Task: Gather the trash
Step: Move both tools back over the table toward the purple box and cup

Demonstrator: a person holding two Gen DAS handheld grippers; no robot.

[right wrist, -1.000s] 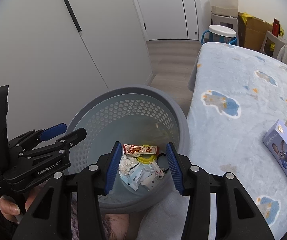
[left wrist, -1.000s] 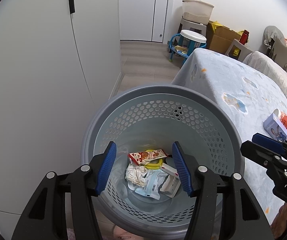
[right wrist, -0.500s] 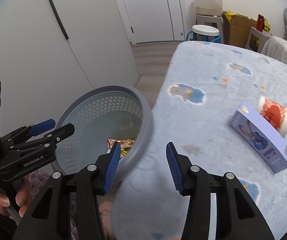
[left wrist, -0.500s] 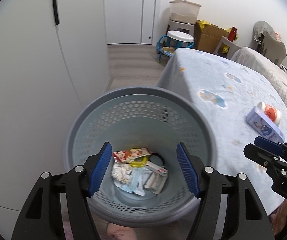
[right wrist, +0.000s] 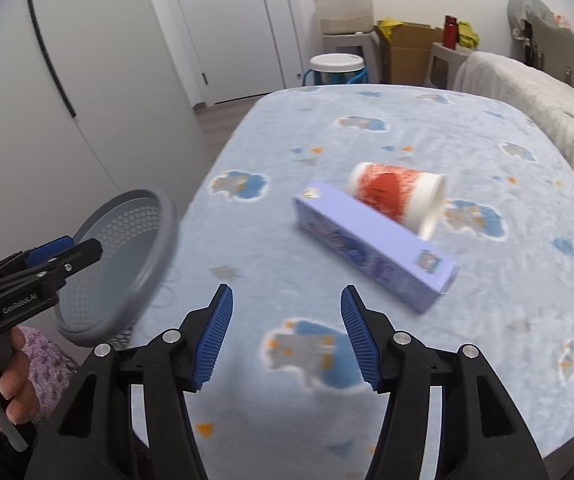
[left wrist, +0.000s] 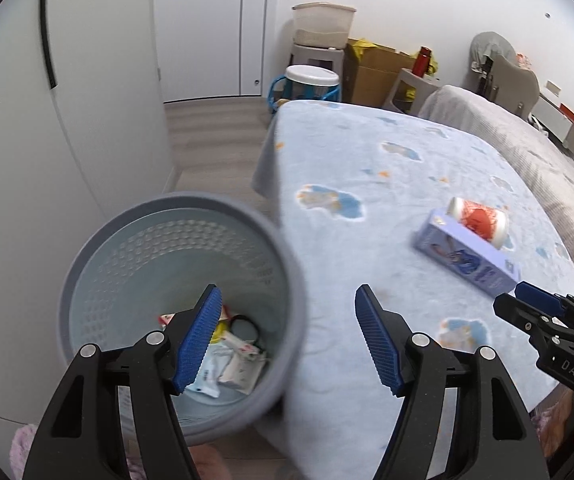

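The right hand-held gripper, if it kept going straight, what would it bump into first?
Probably the blue blanket. The right hand-held gripper, its jaws opening and nothing between them, points down at bare blanket; the purple box lies further on, to the right.

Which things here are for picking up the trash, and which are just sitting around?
For the job:
- grey bin with wrappers inside
- purple box on the bed
- red and white cup beside it

Just lying about:
- cardboard boxes
- blue stool
- red bottle
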